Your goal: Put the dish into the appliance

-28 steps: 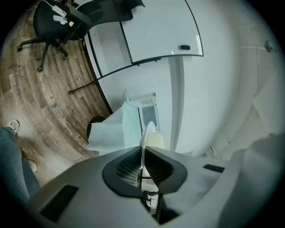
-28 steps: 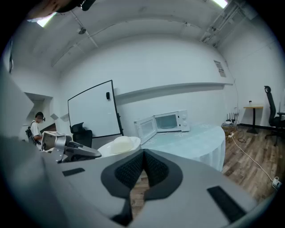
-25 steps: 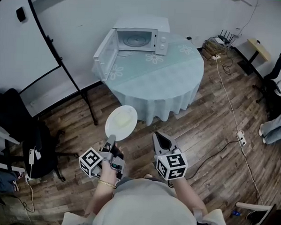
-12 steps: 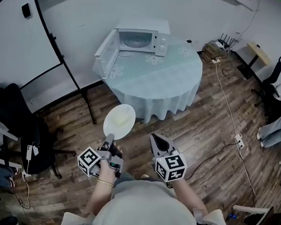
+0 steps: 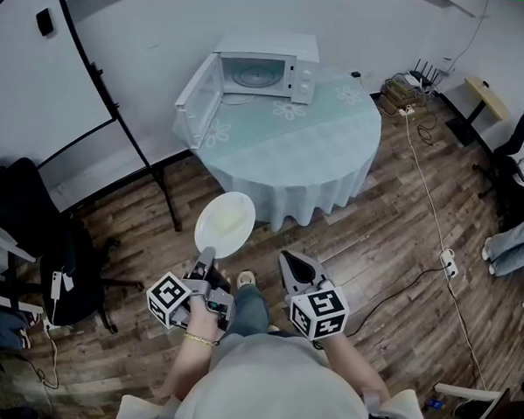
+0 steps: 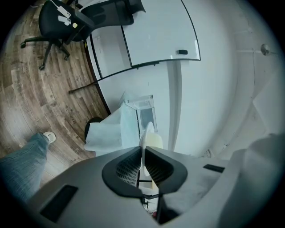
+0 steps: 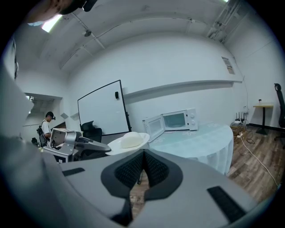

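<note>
A white plate [image 5: 225, 225] with a pale yellow mound on it is held out in front of me by its near rim, my left gripper [image 5: 206, 260] shut on it. In the left gripper view the plate [image 6: 148, 139] shows edge-on between the pads. My right gripper [image 5: 296, 266] hangs beside it, shut and holding nothing; in its own view the plate [image 7: 130, 140] floats to the left. The white microwave [image 5: 263, 71] stands on the round table [image 5: 293, 143] further ahead, its door [image 5: 198, 100] swung wide open to the left and its glass turntable bare.
A whiteboard stand's black legs [image 5: 162, 188] reach down left of the table. A black office chair [image 5: 53, 263] stands at my left. A cable and power strip [image 5: 449, 258] lie on the wooden floor at right. My shoe [image 5: 245, 280] shows between the grippers.
The plate and both grippers have stayed almost still. My leg and shoe have come into view between the grippers.
</note>
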`<act>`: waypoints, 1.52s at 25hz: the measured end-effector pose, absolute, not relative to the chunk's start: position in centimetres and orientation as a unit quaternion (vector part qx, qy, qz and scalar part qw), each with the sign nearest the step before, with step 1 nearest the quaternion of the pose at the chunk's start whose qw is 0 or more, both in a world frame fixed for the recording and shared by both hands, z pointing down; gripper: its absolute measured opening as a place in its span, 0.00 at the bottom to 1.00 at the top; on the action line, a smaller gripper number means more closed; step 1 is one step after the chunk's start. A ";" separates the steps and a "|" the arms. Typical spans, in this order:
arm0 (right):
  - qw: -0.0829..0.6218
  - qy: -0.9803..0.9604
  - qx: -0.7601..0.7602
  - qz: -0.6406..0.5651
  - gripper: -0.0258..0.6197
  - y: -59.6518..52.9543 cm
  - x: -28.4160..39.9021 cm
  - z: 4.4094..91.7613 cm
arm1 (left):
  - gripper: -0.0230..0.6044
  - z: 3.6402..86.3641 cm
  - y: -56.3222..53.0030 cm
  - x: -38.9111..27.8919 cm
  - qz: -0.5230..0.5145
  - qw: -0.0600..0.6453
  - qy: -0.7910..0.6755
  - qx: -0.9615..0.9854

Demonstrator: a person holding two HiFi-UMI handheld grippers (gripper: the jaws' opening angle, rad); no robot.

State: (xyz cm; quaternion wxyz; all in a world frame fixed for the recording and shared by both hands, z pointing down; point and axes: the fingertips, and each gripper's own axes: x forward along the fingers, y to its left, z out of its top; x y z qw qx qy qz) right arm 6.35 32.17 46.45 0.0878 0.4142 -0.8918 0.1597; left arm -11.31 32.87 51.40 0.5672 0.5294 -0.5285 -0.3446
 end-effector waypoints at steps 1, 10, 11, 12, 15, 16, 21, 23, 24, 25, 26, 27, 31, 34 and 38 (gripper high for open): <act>0.087 -0.893 0.412 0.161 0.05 31.7 6.2 46.5 | 0.09 51.4 32.3 -11.3 -0.346 0.567 -0.528 0.529; 0.091 -0.890 0.416 0.163 0.05 24.5 5.8 47.2 | 0.09 52.9 24.8 -11.9 -0.339 0.570 -0.529 0.529; 0.092 -0.889 0.417 0.163 0.05 23.4 5.7 47.3 | 0.09 53.2 23.8 -11.9 -0.337 0.572 -0.527 0.530; 0.092 -0.889 0.419 0.163 0.05 22.3 5.7 47.3 | 0.09 53.4 22.8 -12.0 -0.334 0.574 -0.525 0.531; 0.092 -0.885 0.427 0.163 0.05 18.8 5.5 47.4 | 0.09 54.1 19.6 -12.4 -0.329 0.581 -0.522 0.531; 0.092 -0.884 0.429 0.163 0.05 17.7 5.3 47.4 | 0.09 54.2 18.5 -12.5 -0.327 0.583 -0.521 0.531; 0.096 -0.881 0.434 0.164 0.05 12.3 4.4 47.6 | 0.09 54.6 12.8 -13.2 -0.317 0.591 -0.515 0.534; 0.098 -0.879 0.436 0.166 0.05 10.2 4.0 47.6 | 0.09 54.5 10.5 -13.5 -0.314 0.593 -0.513 0.535; 0.098 -0.878 0.438 0.168 0.05 9.2 3.8 47.6 | 0.09 54.4 9.3 -13.6 -0.312 0.594 -0.512 0.536; 0.099 -0.877 0.439 0.169 0.05 8.1 3.6 47.6 | 0.09 54.4 8.2 -13.8 -0.310 0.595 -0.511 0.537; 0.101 -0.876 0.440 0.169 0.05 7.1 3.4 47.5 | 0.09 54.3 7.0 -14.0 -0.309 0.595 -0.511 0.538; 0.102 -0.875 0.441 0.169 0.05 6.0 3.1 47.4 | 0.09 54.1 5.8 -14.1 -0.309 0.595 -0.510 0.539; 0.103 -0.875 0.444 0.165 0.05 1.8 2.0 46.8 | 0.09 53.5 1.2 -14.8 -0.308 0.597 -0.506 0.541; 0.103 -0.874 0.447 0.162 0.05 -1.0 1.3 46.3 | 0.09 53.4 -1.9 -15.4 -0.305 0.598 -0.505 0.543; 0.099 -0.872 0.452 0.159 0.05 -3.9 0.5 46.1 | 0.09 53.2 -5.4 -15.8 -0.304 0.598 -0.505 0.543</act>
